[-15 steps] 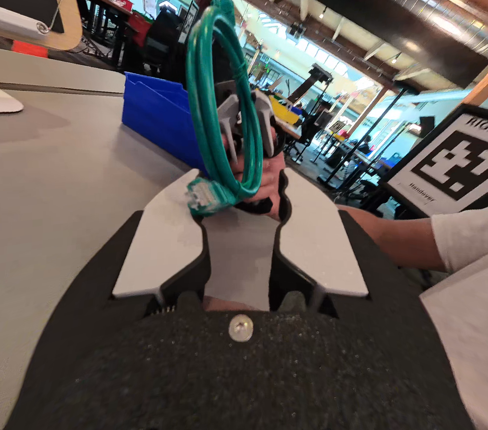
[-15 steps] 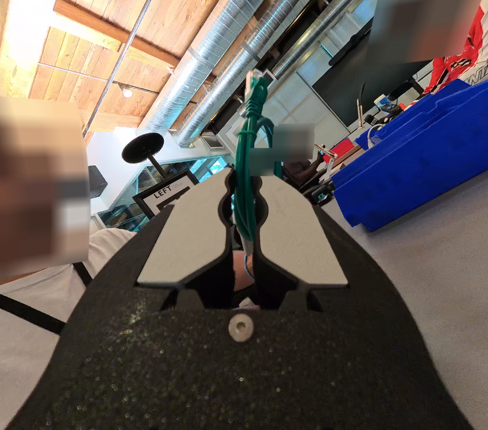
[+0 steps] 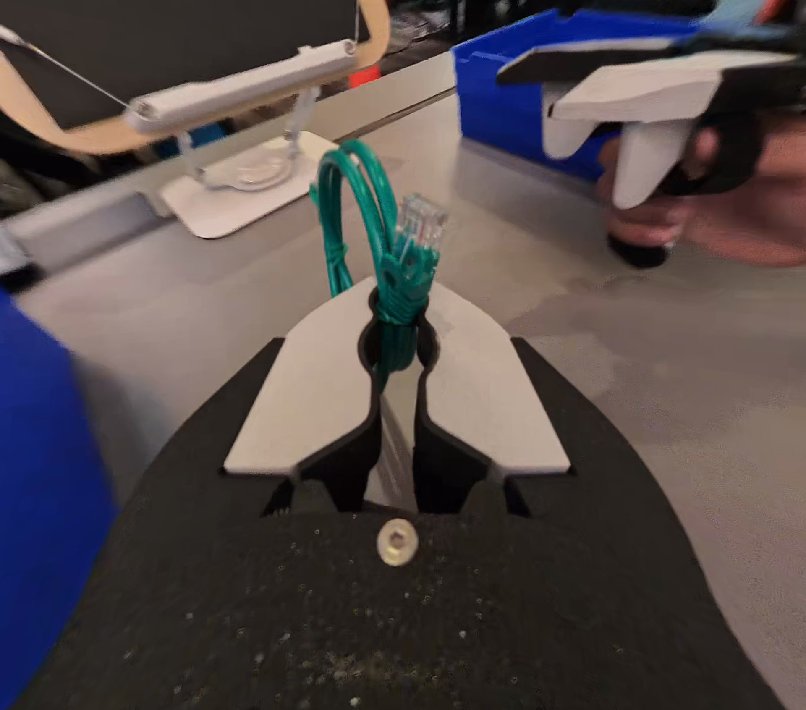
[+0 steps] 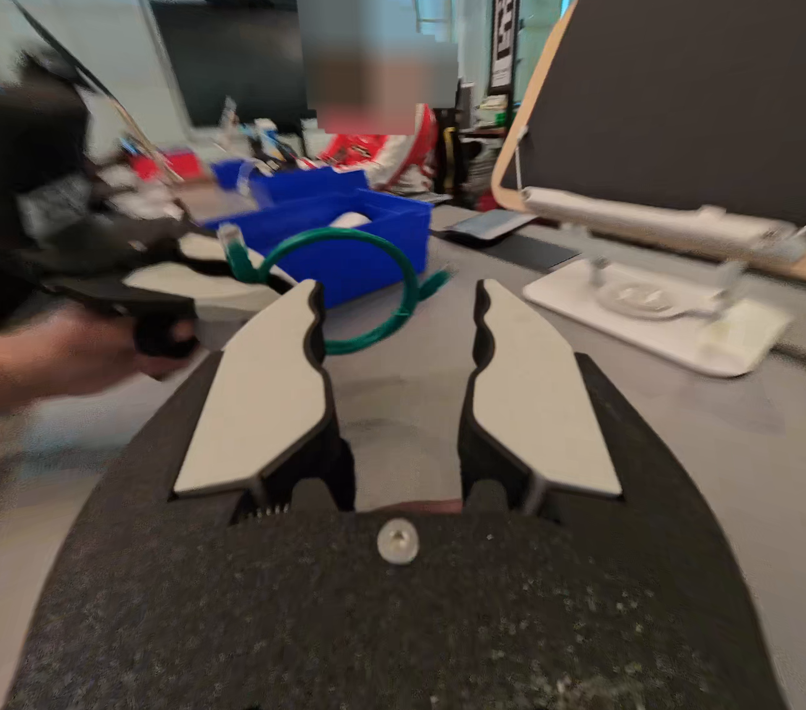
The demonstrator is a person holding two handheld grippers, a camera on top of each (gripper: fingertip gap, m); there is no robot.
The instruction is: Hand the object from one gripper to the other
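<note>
Left hand-held gripper clamps green cable; right agape.

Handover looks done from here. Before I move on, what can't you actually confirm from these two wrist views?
- Left gripper is shut on the green cable, but its fingers hide how much cable sits between them; the right wrist view is too blurred to help.
- Second plug: blurred in the right wrist view, hidden behind the loop in the left one.
- Blue bin contents: walls and blur hide them.
- Right gripper stands open and empty.
</note>
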